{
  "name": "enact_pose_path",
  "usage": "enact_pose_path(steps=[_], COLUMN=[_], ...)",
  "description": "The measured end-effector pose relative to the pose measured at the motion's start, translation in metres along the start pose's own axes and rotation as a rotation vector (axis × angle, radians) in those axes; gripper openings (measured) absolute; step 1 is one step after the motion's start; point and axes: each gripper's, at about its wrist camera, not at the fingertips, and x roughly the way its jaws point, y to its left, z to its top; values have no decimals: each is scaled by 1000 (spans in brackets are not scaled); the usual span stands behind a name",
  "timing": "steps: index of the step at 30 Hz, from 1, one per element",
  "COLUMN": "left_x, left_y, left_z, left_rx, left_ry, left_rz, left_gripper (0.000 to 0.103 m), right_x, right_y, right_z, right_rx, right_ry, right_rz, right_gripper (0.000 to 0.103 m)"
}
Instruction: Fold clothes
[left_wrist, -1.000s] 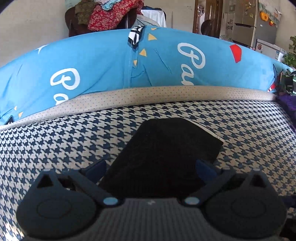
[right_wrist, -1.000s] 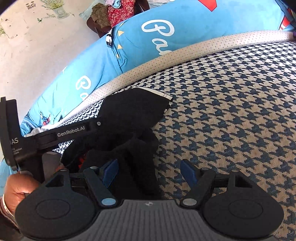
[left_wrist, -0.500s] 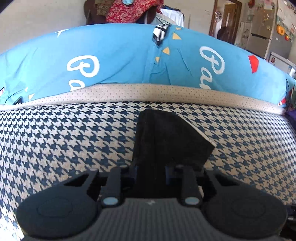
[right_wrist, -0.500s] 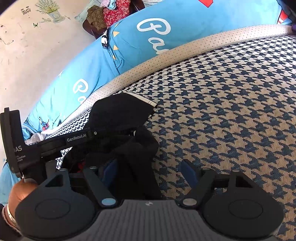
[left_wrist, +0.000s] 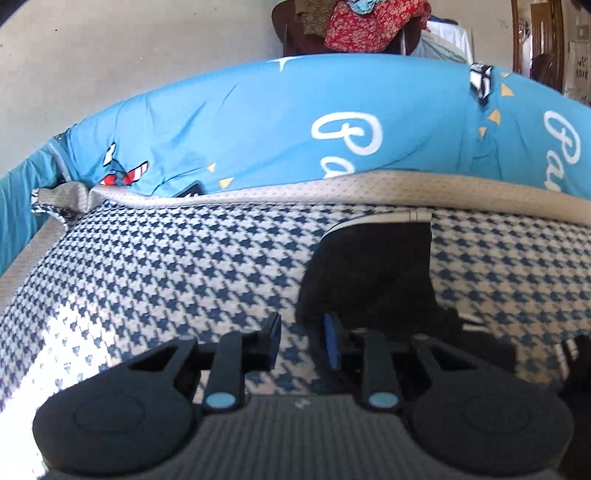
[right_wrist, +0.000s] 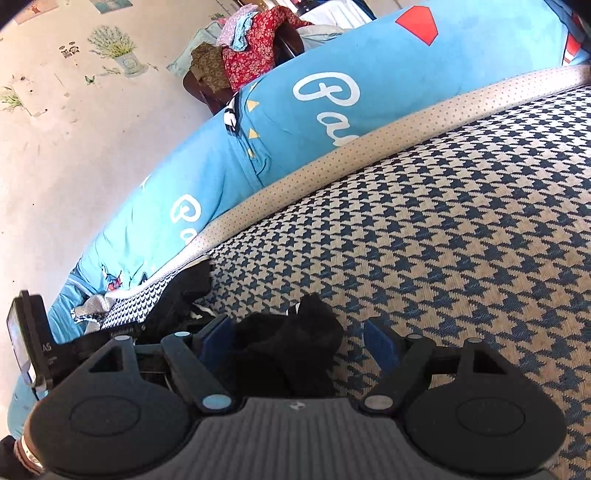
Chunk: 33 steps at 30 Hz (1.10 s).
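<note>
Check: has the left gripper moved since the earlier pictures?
Yes. The left gripper swung left along the blue printed pillow, whose left end now shows; the black garment sits right of it. Its empty jaws have just been opening.

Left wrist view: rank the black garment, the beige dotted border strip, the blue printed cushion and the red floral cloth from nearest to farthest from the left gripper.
From the left gripper:
1. Black garment, just right of its fingers.
2. Beige dotted border strip, across the patterned cover's far edge.
3. Blue printed cushion, behind the strip.
4. Red floral cloth, piled at the top by the wall.
</note>
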Motion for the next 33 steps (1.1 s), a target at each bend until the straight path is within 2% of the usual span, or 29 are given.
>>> enact_pose_path(steps=[4, 6, 9, 12, 14, 18, 20, 23, 27, 30, 32, 33], left_x=[7, 3, -6, -22, -32, -43, -41, -35, -28, -25, -24, -24], left_y=[21, 27, 32, 36, 38, 28, 19, 3, -13, -18, -20, -20], left_z=[-11, -13, -9, -2, 3, 7, 6, -1, -8, -11, -12, -12], left_rx=[0, -3, -32, -83, -110, -110, -87, -45, 4, 20, 20, 18], left_ry=[43, 38, 7, -52, -96, -132, -114, -74, -28, -11, -6, -4], left_rz=[36, 27, 6, -28, -54, -135, -166, -189, -196, -201, -199, -199], left_gripper=[26, 26, 33, 46, 57, 67, 71, 72, 74, 76, 77, 77], right_x=[7, 15, 25, 35, 39, 50, 54, 59, 63, 67, 68, 69], right_y=[-3, -5, -5, -5, -4, -3, 1, 11, 18, 24, 27, 28], right_z=[4, 5, 5, 6, 6, 4, 1, -3, -10, -15, -17, -18], right_rx=[18, 30, 48, 47, 37, 31, 4, -56, -98, -145, -161, -165], right_ry=[-4, 9, 26, 28, 25, 59, 56, 64, 96, 110, 124, 132], right_rz=[-21, -31, -39, -54, -61, -55, -69, -69, -15, -8, 12, 23], right_gripper=[80, 80, 80, 80, 80, 80, 83, 84, 84, 76, 46, 42])
